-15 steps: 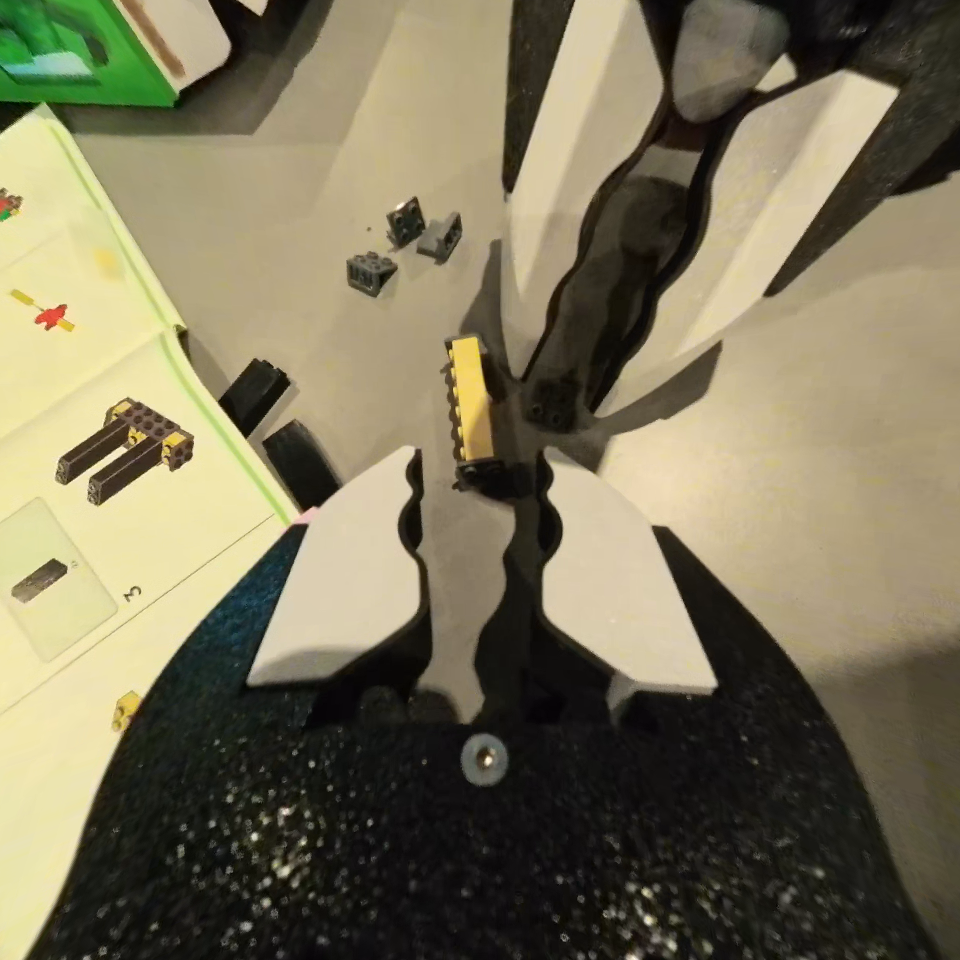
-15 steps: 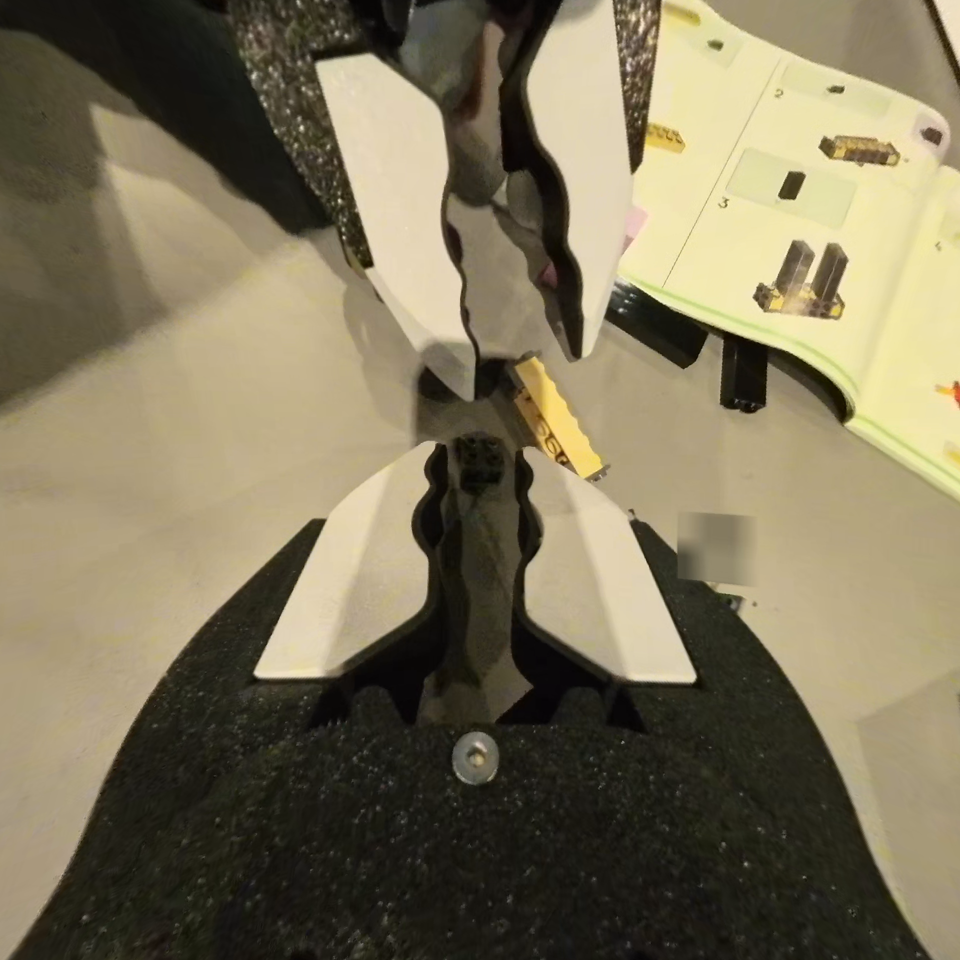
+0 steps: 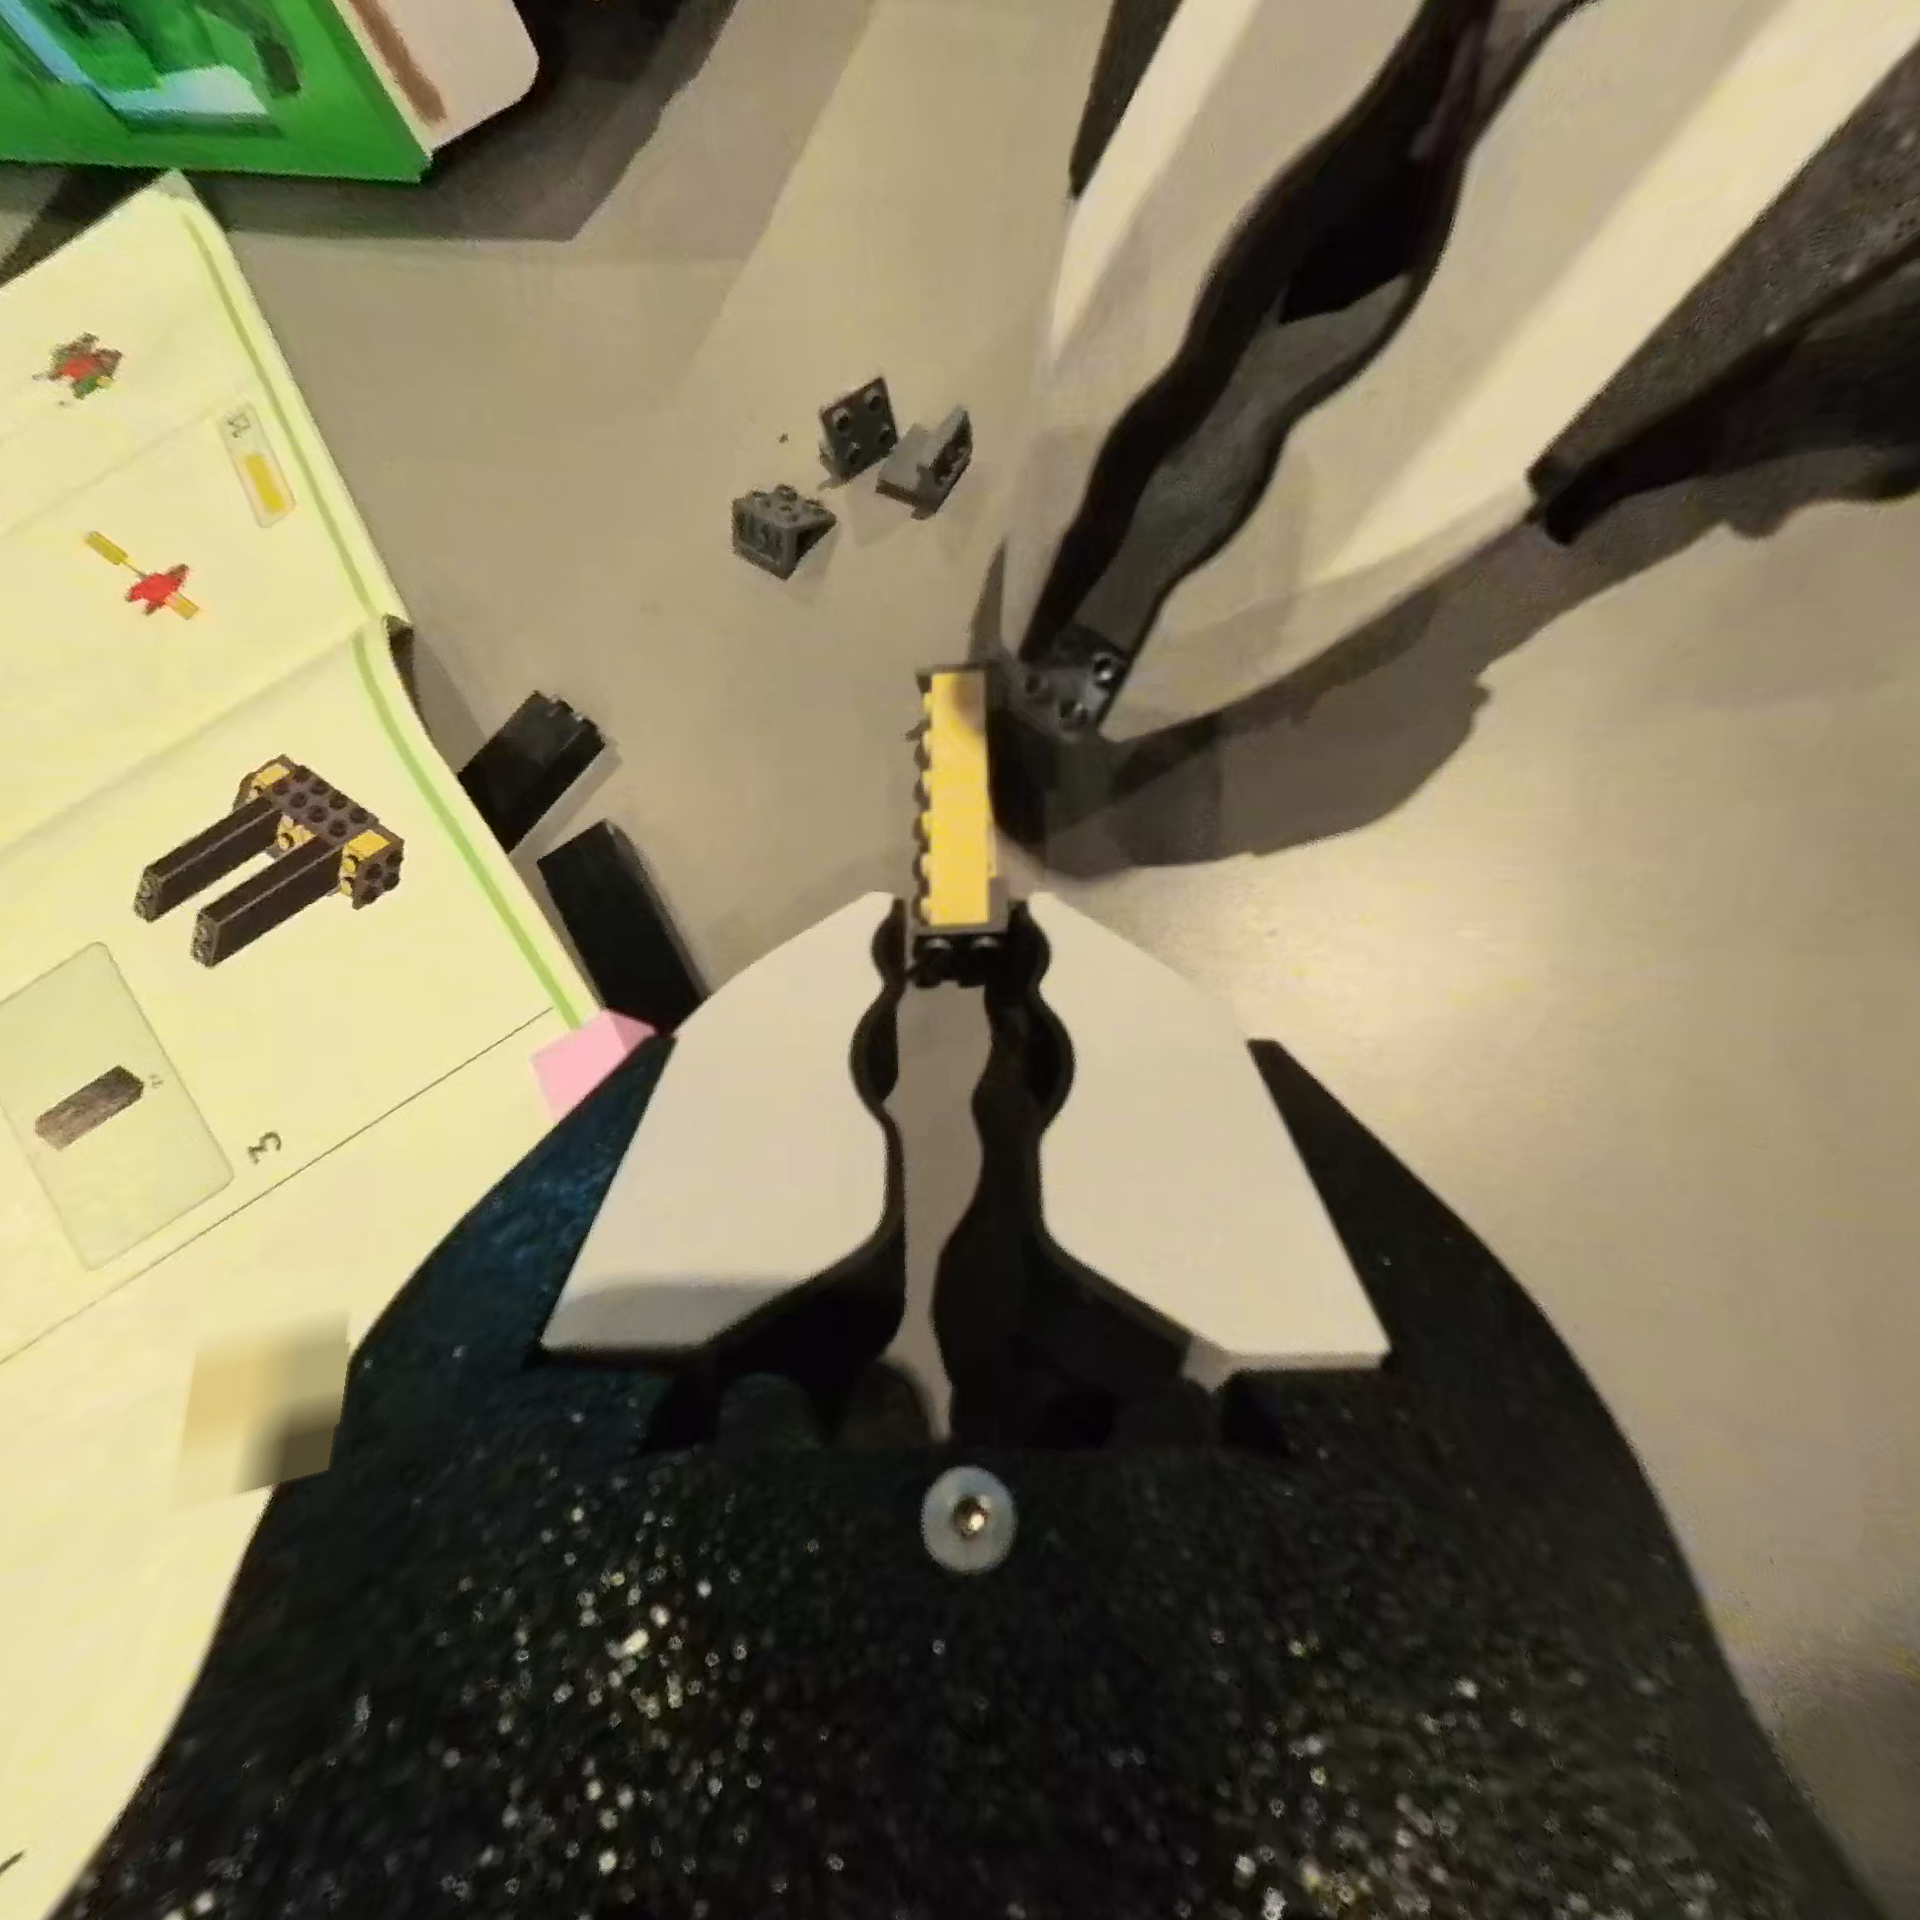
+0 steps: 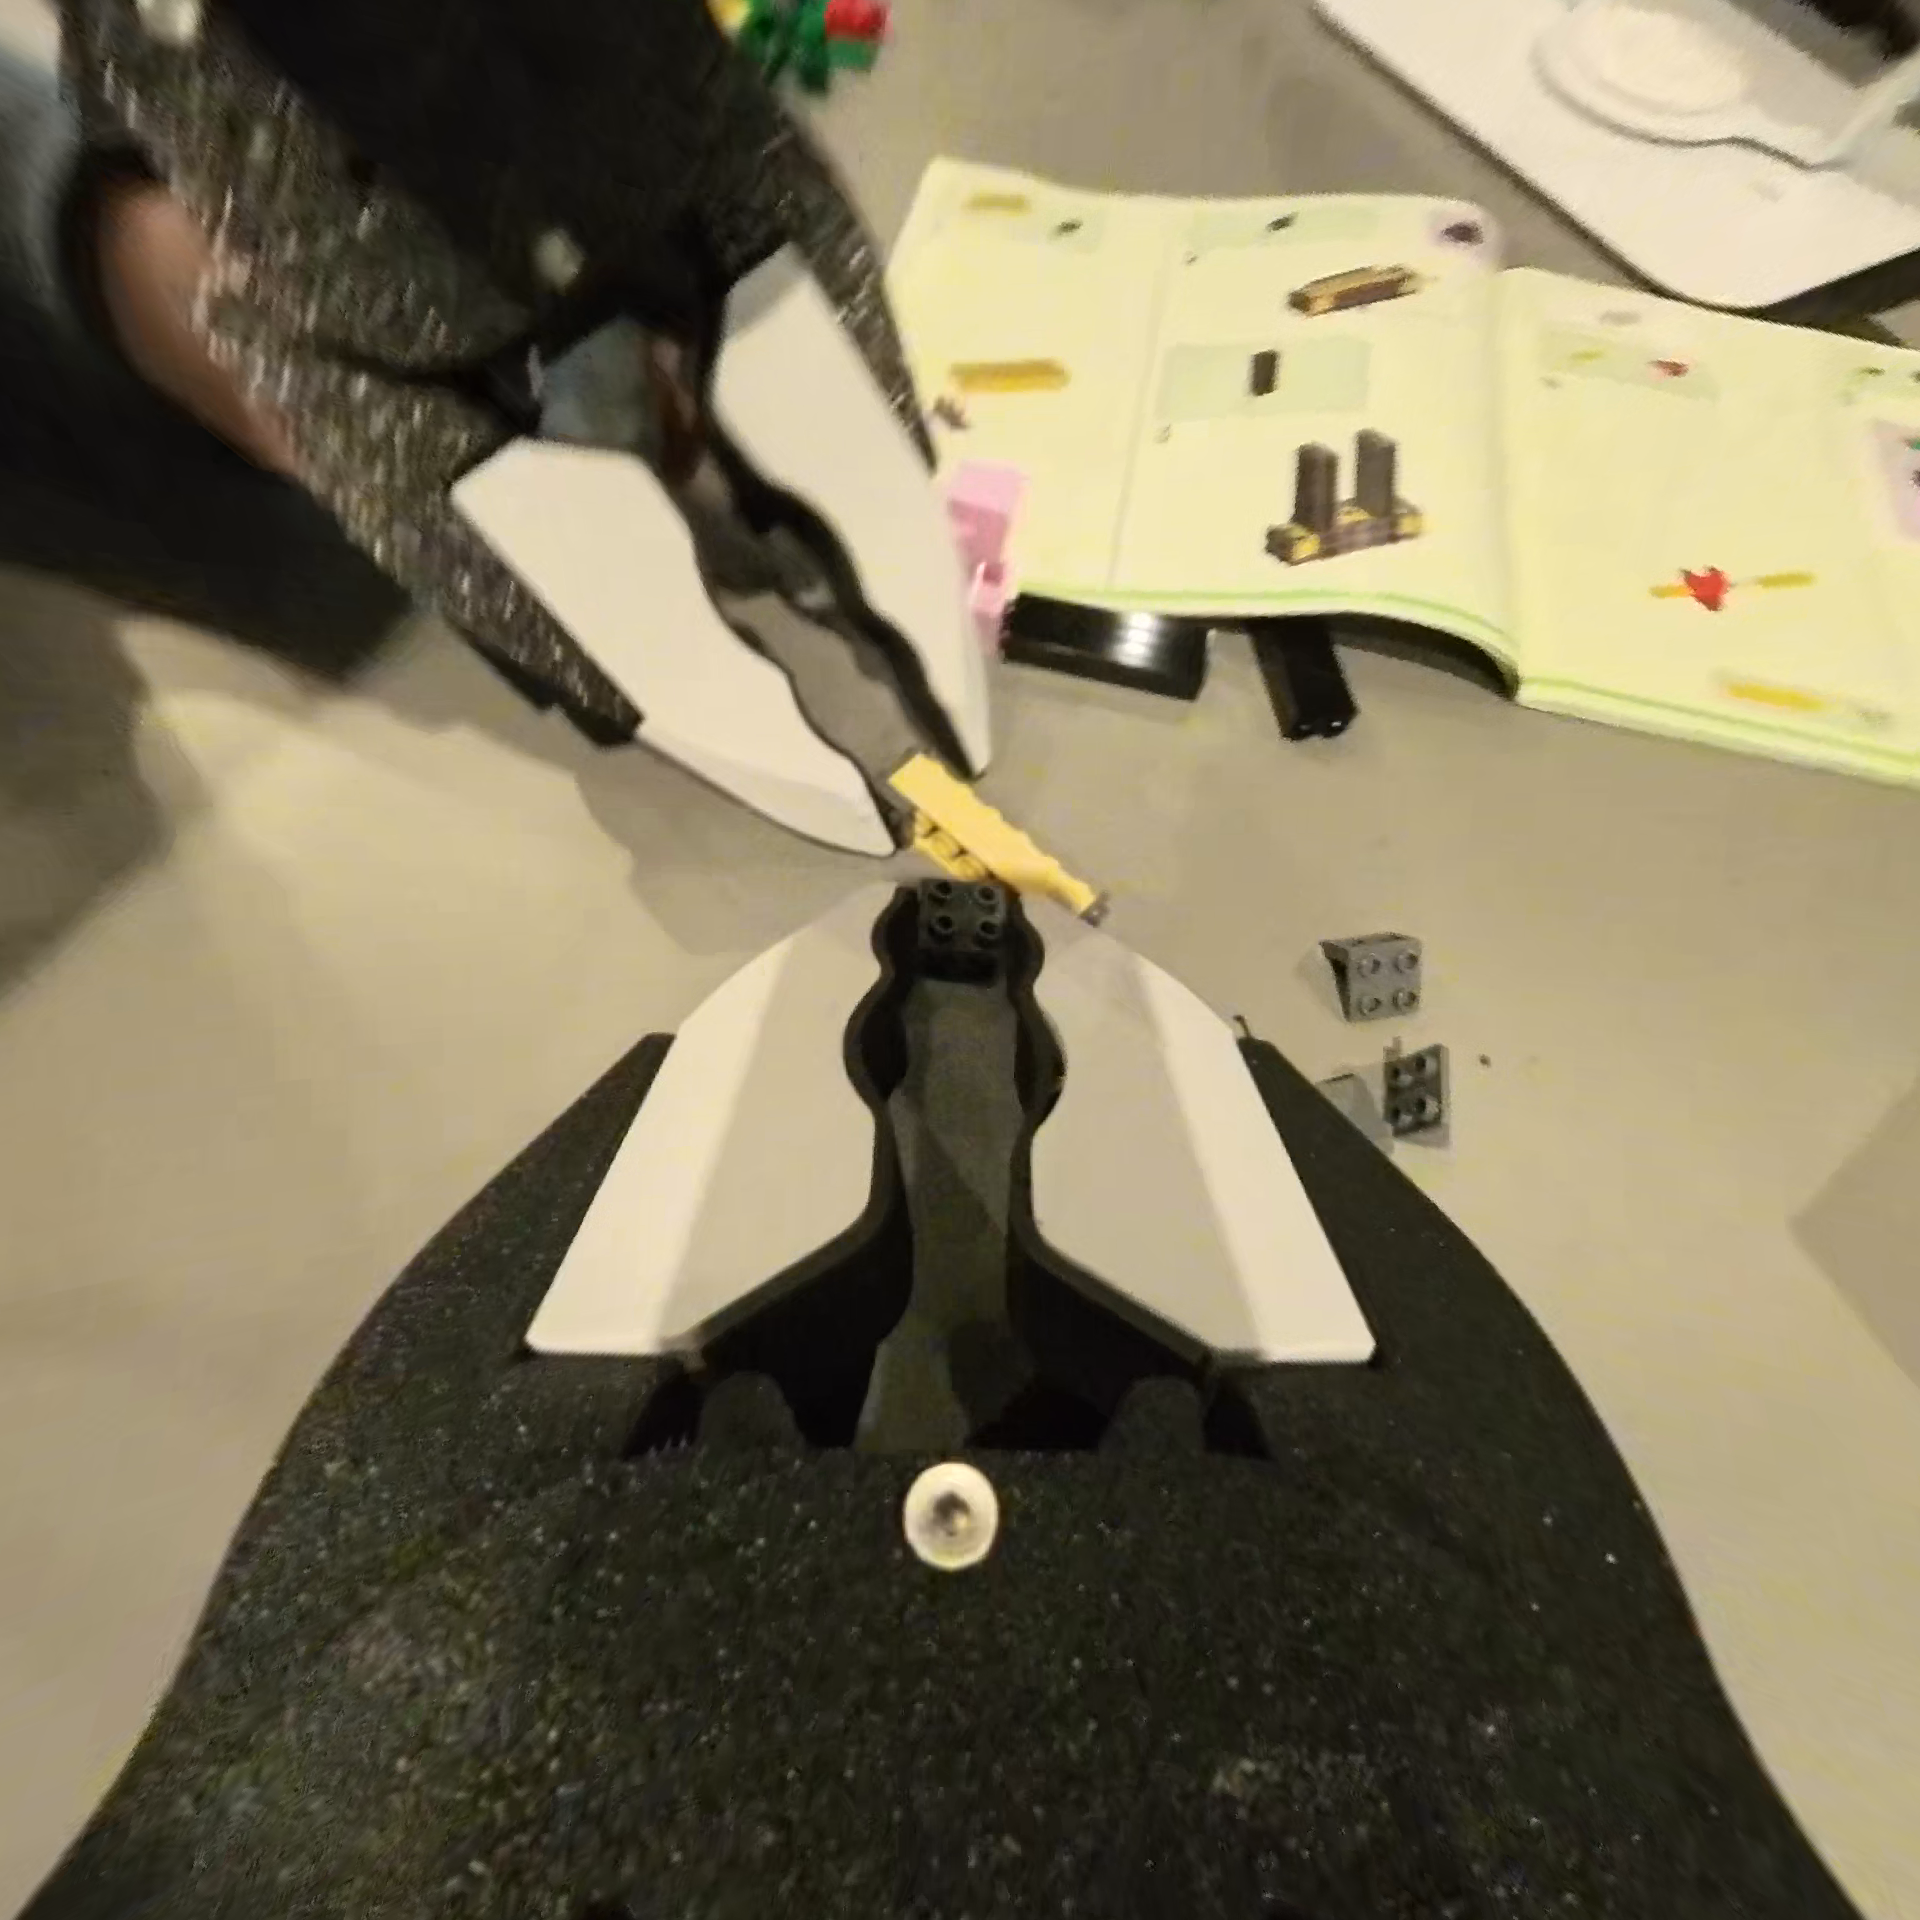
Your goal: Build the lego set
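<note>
I am pinching my left claw point(image 3: 961, 940) nearly closed on the near end of a yellow plate on a dark plate point(image 3: 958, 800), which is sticking out toward the centre of the left wrist frame. My right claw point(image 4: 961, 920) is squeezing a long black brick point(image 4: 961, 925), its studded end showing between my fingertips just below the middle of the right wrist frame. In the left wrist view that black brick is sitting right beside the far end of the yellow piece; I cannot tell whether they are touching.

Other parts are lying around on the grey table point(image 3: 1558, 1039). Three small dark grey bracket pieces point(image 3: 868, 468) are sitting loose above centre in the left wrist frame, apart from my claws. Two more long black bricks point(image 3: 582, 831) are lying at centre left, partly tucked under the edge of the open instruction booklet point(image 3: 208, 779), which is filling the left side. A small pink piece point(image 3: 587, 1060) is peeking out at the booklet's lower corner, right against my left claw's body. A green box point(image 3: 208, 94) is occupying the upper left corner. In the right wrist frame, a few red and green pieces point(image 4: 821, 31) are showing at the top edge, blurred.
</note>
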The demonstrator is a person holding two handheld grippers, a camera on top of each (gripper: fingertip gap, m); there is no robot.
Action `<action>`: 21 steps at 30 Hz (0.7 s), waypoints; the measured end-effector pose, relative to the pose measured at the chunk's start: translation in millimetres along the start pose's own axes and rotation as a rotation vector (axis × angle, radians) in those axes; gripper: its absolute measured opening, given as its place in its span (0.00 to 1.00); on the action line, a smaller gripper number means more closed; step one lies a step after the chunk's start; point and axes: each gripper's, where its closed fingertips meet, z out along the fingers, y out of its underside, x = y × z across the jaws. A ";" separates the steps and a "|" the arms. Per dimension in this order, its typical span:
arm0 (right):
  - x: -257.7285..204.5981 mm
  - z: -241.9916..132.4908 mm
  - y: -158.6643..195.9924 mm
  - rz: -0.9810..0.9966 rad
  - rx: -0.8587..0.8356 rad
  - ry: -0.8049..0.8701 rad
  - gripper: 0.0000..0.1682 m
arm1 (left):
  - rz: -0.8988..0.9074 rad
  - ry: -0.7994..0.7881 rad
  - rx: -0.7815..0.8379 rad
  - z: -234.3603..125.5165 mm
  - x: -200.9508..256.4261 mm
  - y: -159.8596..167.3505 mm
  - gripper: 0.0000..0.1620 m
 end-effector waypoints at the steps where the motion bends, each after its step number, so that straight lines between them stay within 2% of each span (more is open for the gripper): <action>1: 1.8 -0.5 -3.6 0.043 0.033 0.015 0.09 | 0.012 -0.019 0.000 0.1 -0.5 -0.2 0.11; 5: 5.8 1.4 -15.0 0.124 0.107 0.099 0.09 | 0.025 -0.065 0.004 -0.8 -2.7 -0.8 0.10; 11: 3.0 13.6 -19.6 0.168 0.082 0.157 0.09 | 0.008 -0.099 0.001 -0.1 -0.7 -2.2 0.10; 17: 9.1 12.3 -19.8 0.236 0.100 0.201 0.10 | -0.031 -0.062 0.056 -5.9 7.1 -8.6 0.25; 21: 9.5 6.9 -21.6 0.355 0.155 0.177 0.09 | -0.066 -0.036 0.048 -10.8 3.9 -2.2 0.23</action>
